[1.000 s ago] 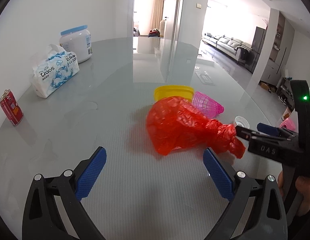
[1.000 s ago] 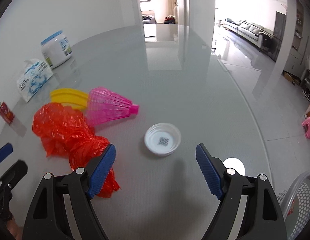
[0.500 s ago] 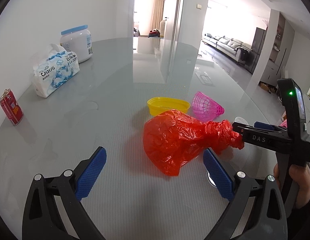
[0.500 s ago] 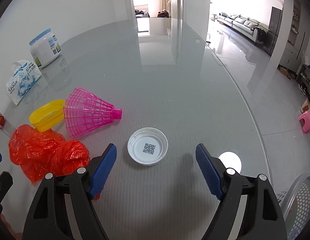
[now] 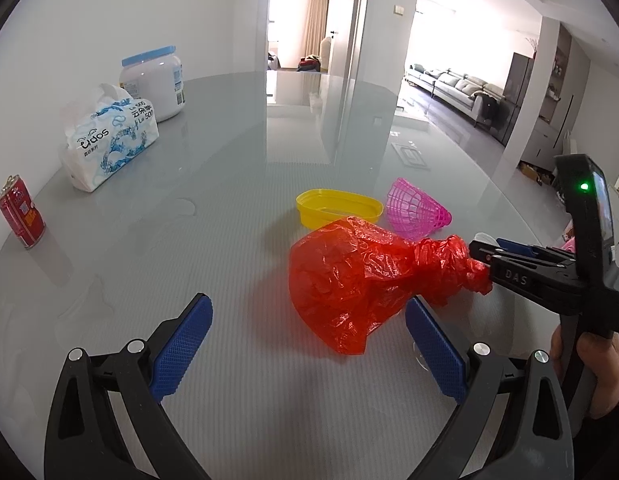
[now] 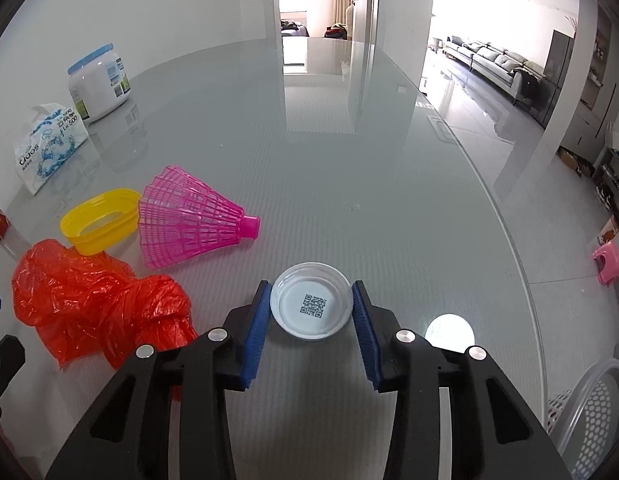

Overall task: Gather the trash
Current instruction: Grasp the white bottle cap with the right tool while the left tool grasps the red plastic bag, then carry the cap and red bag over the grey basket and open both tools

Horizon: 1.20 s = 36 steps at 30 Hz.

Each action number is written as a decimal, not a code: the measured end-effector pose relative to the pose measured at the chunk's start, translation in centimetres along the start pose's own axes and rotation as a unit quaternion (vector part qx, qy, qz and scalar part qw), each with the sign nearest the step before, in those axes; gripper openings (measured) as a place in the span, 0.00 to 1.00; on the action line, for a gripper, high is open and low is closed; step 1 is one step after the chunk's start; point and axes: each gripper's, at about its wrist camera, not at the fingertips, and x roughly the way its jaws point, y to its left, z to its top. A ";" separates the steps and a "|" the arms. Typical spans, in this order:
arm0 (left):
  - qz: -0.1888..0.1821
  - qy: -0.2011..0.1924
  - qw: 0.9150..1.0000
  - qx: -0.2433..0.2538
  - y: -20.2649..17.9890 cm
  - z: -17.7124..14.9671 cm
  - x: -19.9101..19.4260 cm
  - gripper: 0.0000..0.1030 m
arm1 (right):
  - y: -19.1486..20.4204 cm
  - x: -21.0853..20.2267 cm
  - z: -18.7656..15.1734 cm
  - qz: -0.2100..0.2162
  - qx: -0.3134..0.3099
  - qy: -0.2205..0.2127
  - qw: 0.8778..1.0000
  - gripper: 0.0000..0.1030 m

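The white lid is being closed on by the right gripper (left gripper wide, empty), while the red bag, yellow tub and pink shuttlecock beside it remain uncollected.

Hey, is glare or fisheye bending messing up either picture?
Left wrist view: the doorway reflects on the glossy table, the walls bow outward, and the red bag is sharp. Right wrist view: the window area blows out white, with a bright spot beside the white lid.
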 end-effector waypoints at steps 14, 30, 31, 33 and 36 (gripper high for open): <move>-0.013 0.022 1.000 -0.004 -1.5 1.0 1.6 0.92 | -3.9 -8.0 -6.4 0.025 0.092 -0.066 0.993 0.38; -0.007 0.048 0.999 -0.007 -3.5 2.3 5.8 0.54 | -4.4 -9.2 -9.1 0.063 0.095 -0.059 0.992 0.38; -0.011 0.046 0.999 -0.004 -3.6 2.3 5.7 0.45 | -4.4 -9.2 -9.2 0.063 0.095 -0.059 0.992 0.38; -0.015 0.049 0.999 0.000 -3.7 2.2 5.7 0.31 | -4.6 -9.4 -9.4 0.065 0.095 -0.059 0.992 0.38; -0.019 0.048 0.999 0.002 -3.6 2.0 5.5 0.18 | -4.5 -10.0 -9.6 0.067 0.094 -0.063 0.991 0.38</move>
